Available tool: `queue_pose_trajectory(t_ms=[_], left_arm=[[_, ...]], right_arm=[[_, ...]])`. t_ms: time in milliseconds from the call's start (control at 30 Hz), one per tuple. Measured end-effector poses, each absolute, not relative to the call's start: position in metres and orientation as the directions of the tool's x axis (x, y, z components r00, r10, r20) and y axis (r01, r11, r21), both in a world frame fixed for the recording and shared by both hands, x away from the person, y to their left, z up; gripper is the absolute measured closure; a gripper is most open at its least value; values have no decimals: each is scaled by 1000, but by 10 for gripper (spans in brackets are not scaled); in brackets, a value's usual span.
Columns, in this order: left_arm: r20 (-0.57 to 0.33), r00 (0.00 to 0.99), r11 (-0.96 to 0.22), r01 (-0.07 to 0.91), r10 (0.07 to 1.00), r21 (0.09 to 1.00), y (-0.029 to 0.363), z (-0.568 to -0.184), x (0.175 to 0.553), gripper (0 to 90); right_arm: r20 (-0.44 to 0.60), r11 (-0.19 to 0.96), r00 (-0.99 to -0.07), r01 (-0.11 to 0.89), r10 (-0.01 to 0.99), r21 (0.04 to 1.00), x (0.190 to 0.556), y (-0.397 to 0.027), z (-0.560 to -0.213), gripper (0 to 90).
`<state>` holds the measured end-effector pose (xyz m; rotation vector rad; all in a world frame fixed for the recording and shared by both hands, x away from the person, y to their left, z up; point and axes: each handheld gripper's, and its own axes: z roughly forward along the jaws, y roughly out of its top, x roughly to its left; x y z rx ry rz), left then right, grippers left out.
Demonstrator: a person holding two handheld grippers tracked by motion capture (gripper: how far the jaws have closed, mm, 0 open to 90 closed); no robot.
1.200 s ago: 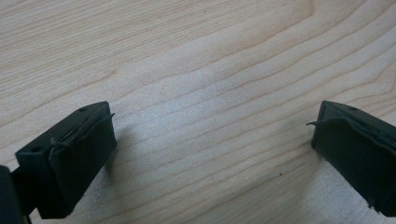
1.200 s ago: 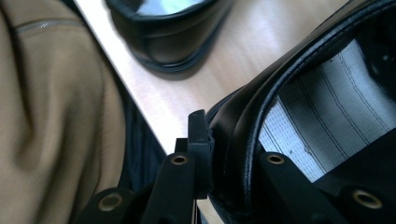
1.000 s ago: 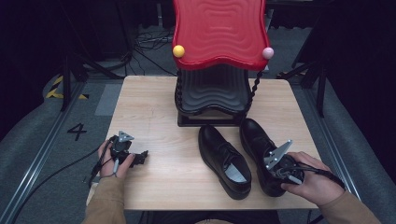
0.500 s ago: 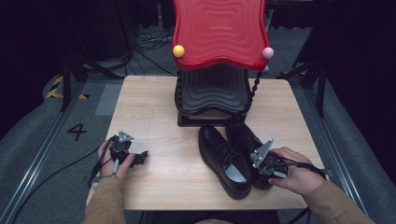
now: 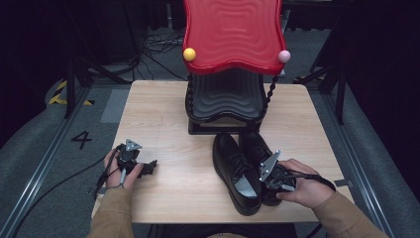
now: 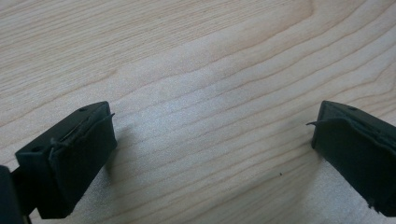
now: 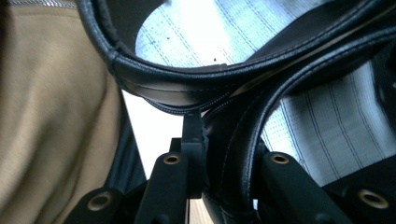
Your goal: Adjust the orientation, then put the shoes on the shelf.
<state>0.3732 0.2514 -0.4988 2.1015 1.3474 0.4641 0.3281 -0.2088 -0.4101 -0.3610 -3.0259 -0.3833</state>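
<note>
While seen from above, a pale wooden table (image 5: 163,114) with a pair of black leather lace-up shoes lying side by side near the right front edge, toes pointing far: left black shoe (image 5: 236,171) and right black shoe (image 5: 255,148), touching along their inner sides. Right gripper (image 5: 275,179), held in a hand with a tan sleeve, at the heel end of the right black shoe, just beside the left one. In the right gripper view, jaws narrowly parted and lately opening a little, one on each side of the right shoe's heel collar (image 7: 243,135), the rim between them; hard to tell whether the pads press on it. Left gripper (image 5: 132,163) resting low on the table near the left front edge, well apart from the shoes, jaws spread wide over bare wood, holding nothing. At the far middle, a red wavy-topped shoe rack (image 5: 230,34) with black shelves, close behind the toes.
</note>
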Motion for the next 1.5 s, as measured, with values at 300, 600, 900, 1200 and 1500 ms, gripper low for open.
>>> queue_pose_trajectory(t_ms=[300, 600, 900, 1200, 1500], left_arm=[[-22, 426, -312, 697, 905, 646, 252, -499, 374, 1], [-20, 427, -315, 697, 904, 645, 252, -499, 375, 1], [-20, 427, -314, 697, 904, 645, 252, -499, 375, 1], [-21, 426, -313, 697, 905, 645, 252, -499, 375, 1], [-24, 425, -311, 699, 905, 644, 251, -499, 375, 1]], right_arm=[[128, 926, -956, 287, 263, 244, 329, -212, -413, 724], [125, 870, -928, 373, 351, 324, 329, -225, -394, 606], [133, 772, -864, 496, 486, 398, 333, -228, -373, 512], [254, 606, -710, 697, 656, 384, 341, -221, -368, 476], [282, 498, -578, 811, 766, 308, 356, -206, -383, 462]])
